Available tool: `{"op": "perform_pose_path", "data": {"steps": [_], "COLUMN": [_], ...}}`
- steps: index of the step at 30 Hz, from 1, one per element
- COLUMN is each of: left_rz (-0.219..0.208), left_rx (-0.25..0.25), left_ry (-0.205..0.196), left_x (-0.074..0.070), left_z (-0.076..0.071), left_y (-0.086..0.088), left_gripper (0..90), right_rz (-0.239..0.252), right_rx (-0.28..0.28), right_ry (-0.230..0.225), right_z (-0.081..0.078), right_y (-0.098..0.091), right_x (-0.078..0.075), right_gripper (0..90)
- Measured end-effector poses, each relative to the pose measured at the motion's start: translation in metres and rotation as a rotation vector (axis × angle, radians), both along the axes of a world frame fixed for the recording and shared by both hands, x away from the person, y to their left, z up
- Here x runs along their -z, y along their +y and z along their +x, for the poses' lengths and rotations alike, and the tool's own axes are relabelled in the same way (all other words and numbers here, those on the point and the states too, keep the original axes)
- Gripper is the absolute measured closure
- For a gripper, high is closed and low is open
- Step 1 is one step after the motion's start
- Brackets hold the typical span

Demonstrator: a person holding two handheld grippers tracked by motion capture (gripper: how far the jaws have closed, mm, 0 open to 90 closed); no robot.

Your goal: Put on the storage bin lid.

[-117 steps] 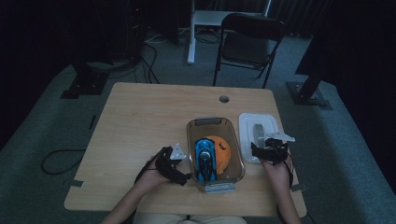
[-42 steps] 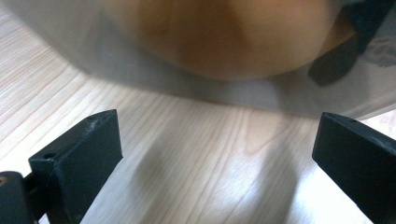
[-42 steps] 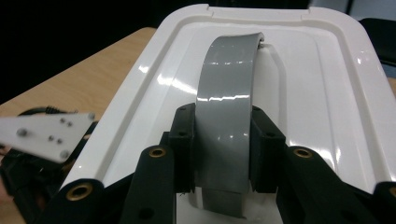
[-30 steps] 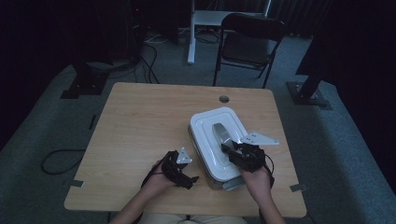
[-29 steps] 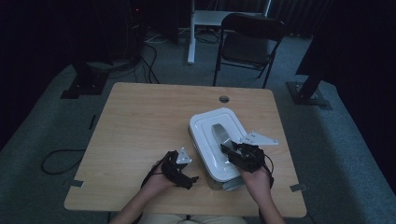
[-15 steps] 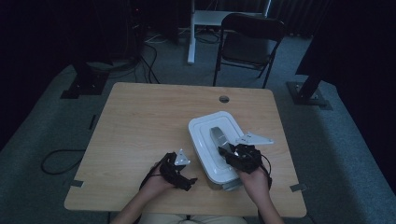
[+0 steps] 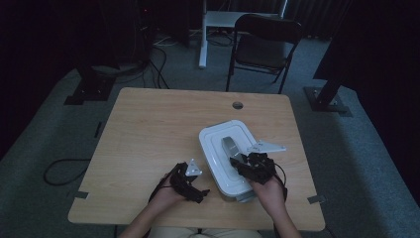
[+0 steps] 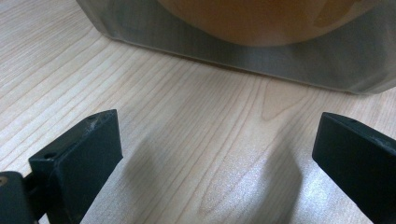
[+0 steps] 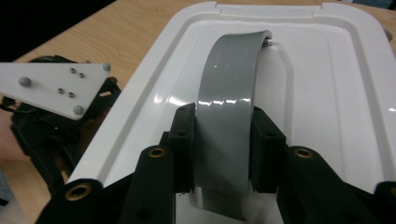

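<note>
A white lid (image 7: 218,144) lies on top of the clear container (image 7: 238,193) at the table's front right. My right gripper (image 7: 241,161) is shut on the lid's arched grey handle (image 9: 229,79), one black pad on each side of it. The lid's rim (image 9: 336,93) stretches away beyond the jaws. My left gripper (image 7: 199,187) rests on the table just left of the container, open with only bare wood between its jaws. In the left gripper view (image 8: 217,154) the container's cloudy wall (image 8: 233,51) is close ahead, with an orange shape (image 8: 257,18) behind it.
The wooden table (image 7: 158,129) has a cable hole (image 7: 237,105) near its far edge. A folding chair (image 7: 265,39) stands beyond the table. The left gripper's grey plate (image 9: 56,88) is close to the lid's left rim.
Since the oldest frame the lid has gone from the table at the right onto the container, hiding the orange and blue contents. Over the last second the lid shifted slightly left; both hands stayed put.
</note>
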State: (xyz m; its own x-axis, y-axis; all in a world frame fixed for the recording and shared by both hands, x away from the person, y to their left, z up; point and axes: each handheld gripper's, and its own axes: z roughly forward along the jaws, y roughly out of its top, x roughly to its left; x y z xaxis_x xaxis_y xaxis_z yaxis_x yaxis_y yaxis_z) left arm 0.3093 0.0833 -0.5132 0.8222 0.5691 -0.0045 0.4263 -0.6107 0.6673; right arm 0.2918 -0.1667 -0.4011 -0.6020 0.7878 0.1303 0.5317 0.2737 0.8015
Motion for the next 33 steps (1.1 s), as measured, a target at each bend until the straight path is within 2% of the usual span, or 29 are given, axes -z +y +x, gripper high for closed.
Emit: {"op": "perform_pose_path", "data": {"steps": [2, 3, 6, 7, 10, 11, 12, 13, 16, 18, 20, 24, 26, 27, 31, 33], "left_rz": [0.001, 0.0, -0.004, -0.002, -0.019, -0.02, -0.02, -0.017, -0.02, -0.026, -0.031, -0.035, -0.037, -0.039, -0.035, -0.039], "left_rx": [-0.002, -0.004, -0.008, -0.012, -0.03, -0.032, -0.032, -0.033, -0.034, -0.038, -0.049, -0.055, -0.056, -0.052, -0.044, -0.045], "left_ry": [-0.001, -0.001, 0.004, 0.004, 0.007, 0.007, 0.007, 0.008, 0.01, 0.011, 0.014, 0.017, 0.017, 0.019, 0.016, 0.016], "left_x": [0.0, 0.0, 0.0, 0.0, 0.0, 0.0, 0.0, 0.0, 0.0, 0.0, 0.0, 0.0, 0.0, -0.001, -0.001, -0.001], "left_z": [0.001, 0.001, 0.002, 0.002, 0.003, 0.003, 0.003, 0.004, 0.004, 0.005, 0.006, 0.007, 0.007, 0.008, 0.008, 0.008], "left_y": [0.0, 0.001, 0.002, 0.002, 0.003, 0.003, 0.003, 0.003, 0.003, 0.003, 0.004, 0.004, 0.004, 0.002, 0.0, -0.001], "left_gripper": [2.1, 2.1, 2.1, 2.1, 2.1, 2.1, 2.1, 2.1, 2.1, 2.1, 2.1, 2.1, 2.1, 2.1, 2.1, 2.1], "right_rz": [0.027, 0.041, 0.064, 0.064, 0.072, 0.074, 0.074, 0.067, 0.064, 0.061, 0.026, 0.066, 0.066, 0.051, 0.021, 0.022], "right_rx": [-0.009, -0.021, -0.003, -0.003, 0.039, 0.064, 0.064, 0.102, 0.138, 0.115, 0.121, 0.151, 0.151, 0.195, 0.247, 0.274], "right_ry": [-0.008, -0.018, -0.045, -0.045, -0.073, -0.088, -0.088, -0.104, -0.122, -0.143, -0.17, -0.182, -0.182, -0.205, -0.221, -0.222], "right_z": [0.0, -0.001, -0.004, -0.004, -0.001, 0.001, 0.001, 0.006, 0.012, 0.017, 0.021, 0.027, 0.027, 0.032, 0.038, 0.042], "right_y": [-0.002, -0.003, -0.008, -0.008, -0.019, -0.025, -0.025, -0.034, -0.047, -0.054, -0.06, -0.076, -0.076, -0.086, -0.099, -0.107], "right_x": [-0.001, -0.002, -0.008, -0.008, -0.013, -0.014, -0.014, -0.016, -0.016, -0.014, -0.012, -0.009, -0.009, -0.004, 0.006, 0.014], "right_gripper": [54.0, 51.1, 41.0, 41.0, 32.0, 26.1, 26.1, 22.6, 14.0, 14.2, 13.5, 13.2, 13.2, 12.8, 12.1, 12.2]}}
